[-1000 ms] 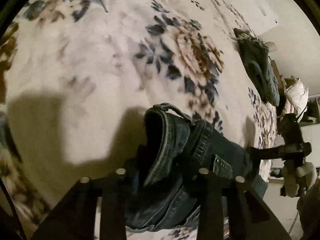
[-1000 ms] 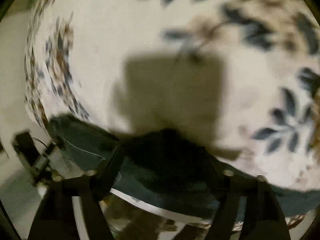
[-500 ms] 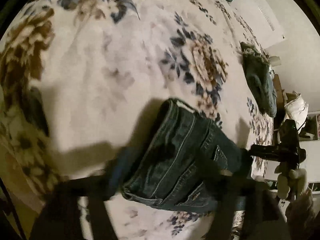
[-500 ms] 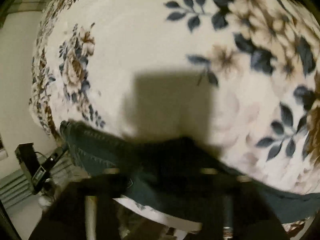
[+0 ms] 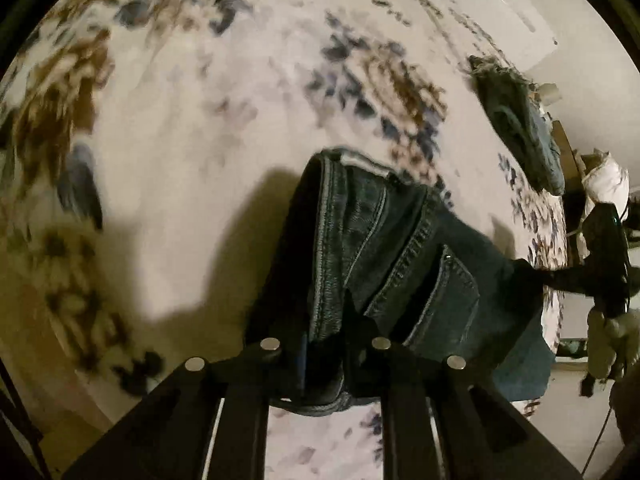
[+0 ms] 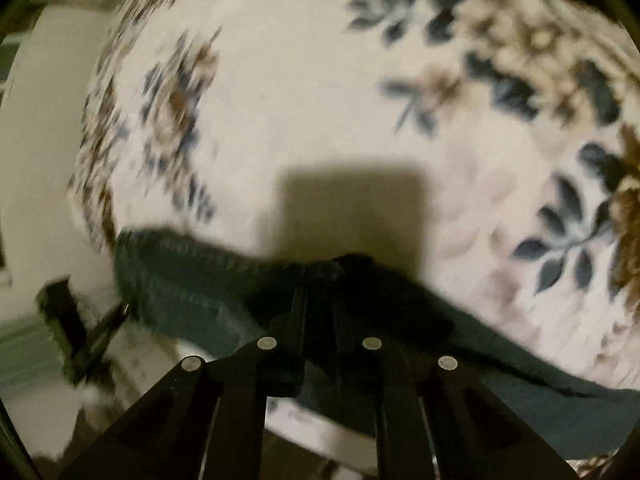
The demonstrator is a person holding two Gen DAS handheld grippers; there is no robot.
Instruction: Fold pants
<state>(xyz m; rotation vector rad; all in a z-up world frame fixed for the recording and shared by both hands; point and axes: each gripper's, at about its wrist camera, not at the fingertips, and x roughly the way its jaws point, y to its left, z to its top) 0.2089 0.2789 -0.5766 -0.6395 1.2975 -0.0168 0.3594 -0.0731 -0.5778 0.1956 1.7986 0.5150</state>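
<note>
Denim jeans [image 5: 384,264] are hanging bunched at the near edge of the bed, each end pinched as the jaws are closing: the left hand-held gripper [image 5: 324,344] is gripping the waistband, the right hand-held gripper [image 6: 320,300] a dark fold. Both are pointing steeply down. Beyond, the floral bedspread [image 5: 192,168] is lying wide and bare. Farther right, one other dark garment [image 5: 520,128] is resting near the bed's edge.
</note>
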